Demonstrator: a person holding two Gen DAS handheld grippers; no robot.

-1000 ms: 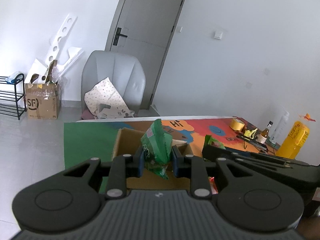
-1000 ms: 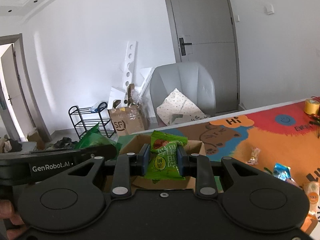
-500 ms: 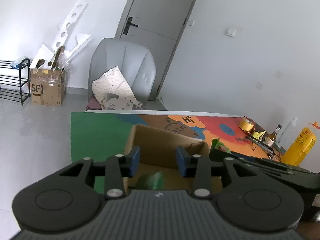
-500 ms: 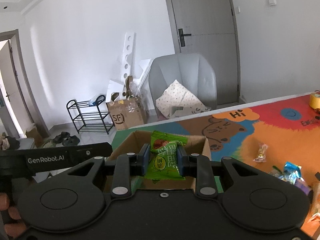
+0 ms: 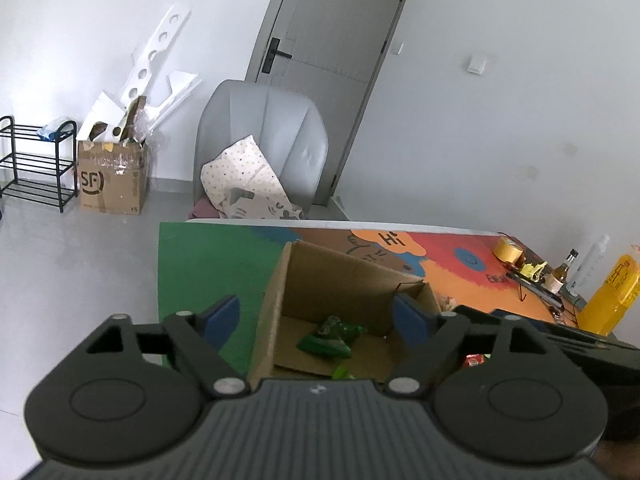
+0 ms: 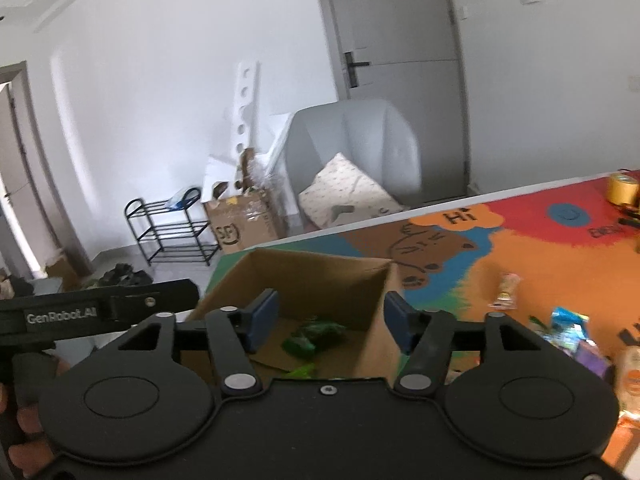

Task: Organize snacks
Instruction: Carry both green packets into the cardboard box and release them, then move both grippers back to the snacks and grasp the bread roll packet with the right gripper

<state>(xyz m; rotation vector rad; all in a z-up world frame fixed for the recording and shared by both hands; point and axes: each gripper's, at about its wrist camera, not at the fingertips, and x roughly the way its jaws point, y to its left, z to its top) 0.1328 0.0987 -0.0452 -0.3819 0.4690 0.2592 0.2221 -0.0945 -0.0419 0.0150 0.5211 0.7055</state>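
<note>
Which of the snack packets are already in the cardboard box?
The green packets lie on the cardboard box floor; the blue packet and the others lie on the mat to its right.

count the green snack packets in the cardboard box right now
2 visible: a dark green packet on the cardboard box floor, and a brighter green one nearer the camera, mostly hidden. Others may be hidden too.

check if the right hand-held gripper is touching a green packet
Apart. The right wrist view shows the right hand-held gripper with jaws spread and just opening, nothing between them; the green packet lies below in the box.
</note>
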